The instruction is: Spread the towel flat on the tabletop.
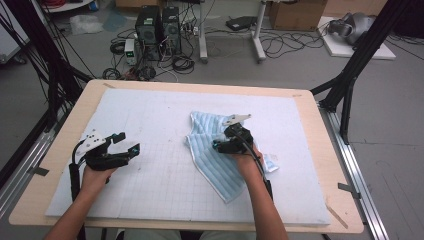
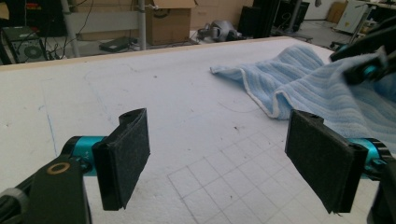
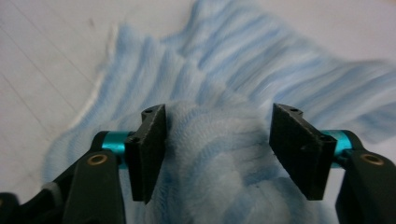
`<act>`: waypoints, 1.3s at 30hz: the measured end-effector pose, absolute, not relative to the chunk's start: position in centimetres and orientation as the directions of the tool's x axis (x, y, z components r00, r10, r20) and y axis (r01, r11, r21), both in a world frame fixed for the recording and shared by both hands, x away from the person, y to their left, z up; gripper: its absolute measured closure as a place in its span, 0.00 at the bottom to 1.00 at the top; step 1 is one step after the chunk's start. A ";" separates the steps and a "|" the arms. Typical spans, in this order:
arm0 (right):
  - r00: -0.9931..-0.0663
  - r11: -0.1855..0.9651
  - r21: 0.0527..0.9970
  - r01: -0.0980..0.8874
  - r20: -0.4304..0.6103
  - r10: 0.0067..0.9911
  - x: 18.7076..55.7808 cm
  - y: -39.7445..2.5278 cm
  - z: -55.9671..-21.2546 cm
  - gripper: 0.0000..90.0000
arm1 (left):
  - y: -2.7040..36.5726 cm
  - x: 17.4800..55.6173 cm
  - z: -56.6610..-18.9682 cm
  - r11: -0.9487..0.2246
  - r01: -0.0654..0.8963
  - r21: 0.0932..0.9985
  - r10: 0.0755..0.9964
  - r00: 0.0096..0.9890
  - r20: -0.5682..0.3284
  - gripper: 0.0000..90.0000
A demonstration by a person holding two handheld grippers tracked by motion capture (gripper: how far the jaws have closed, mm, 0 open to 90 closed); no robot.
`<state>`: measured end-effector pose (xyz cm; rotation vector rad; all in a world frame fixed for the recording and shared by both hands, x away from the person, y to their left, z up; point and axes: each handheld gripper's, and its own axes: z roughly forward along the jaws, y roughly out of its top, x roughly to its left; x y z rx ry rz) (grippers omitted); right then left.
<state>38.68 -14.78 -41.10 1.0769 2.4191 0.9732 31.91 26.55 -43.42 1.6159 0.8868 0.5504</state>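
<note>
A light blue striped towel (image 1: pixel 212 167) lies crumpled on the white gridded mat (image 1: pixel 160 115), right of centre. My right gripper (image 1: pixel 220 143) is down on the towel's middle. In the right gripper view its jaws (image 3: pixel 217 144) stand apart around a raised fold of the towel (image 3: pixel 233 60); the fold touches the left pad, and a small gap remains at the right pad. My left gripper (image 1: pixel 129 142) hovers over bare mat at the left, open with nothing between its pads (image 2: pixel 224 158). The towel (image 2: pixel 303 84) and the right gripper (image 2: pixel 369 65) lie ahead to its right.
The mat covers most of a wooden table (image 1: pixel 320 125). Black frame posts (image 1: pixel 350 75) stand at both sides of the table. On the floor beyond are computer towers (image 1: pixel 157 25), cables and a cardboard box (image 1: pixel 295 12).
</note>
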 end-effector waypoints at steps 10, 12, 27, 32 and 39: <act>-0.727 0.495 0.650 0.577 0.133 0.673 37.9 -14.4 -42.9 0.83 | 26.6 31.9 -43.4 -0.059 0.254 0.965 0.791 0.601 -0.110 0.25; -0.764 0.527 0.643 0.556 0.145 0.629 36.6 -13.4 -42.5 0.82 | 26.6 31.9 -43.4 -0.059 0.253 0.966 0.792 0.601 -0.110 0.25; -0.788 0.393 0.794 0.464 0.168 0.592 33.8 -14.2 -38.3 0.51 | 26.7 31.9 -43.4 -0.056 0.255 0.965 0.793 0.599 -0.112 0.25; -0.645 0.341 0.779 0.526 0.103 0.757 36.4 -17.4 -38.1 0.59 | 26.5 32.0 -43.4 -0.065 0.257 0.964 0.790 0.603 -0.108 0.25; -0.663 0.457 0.657 0.600 0.089 0.743 38.6 -14.4 -41.7 0.58 | 26.6 32.0 -43.5 -0.058 0.257 0.965 0.792 0.600 -0.112 0.25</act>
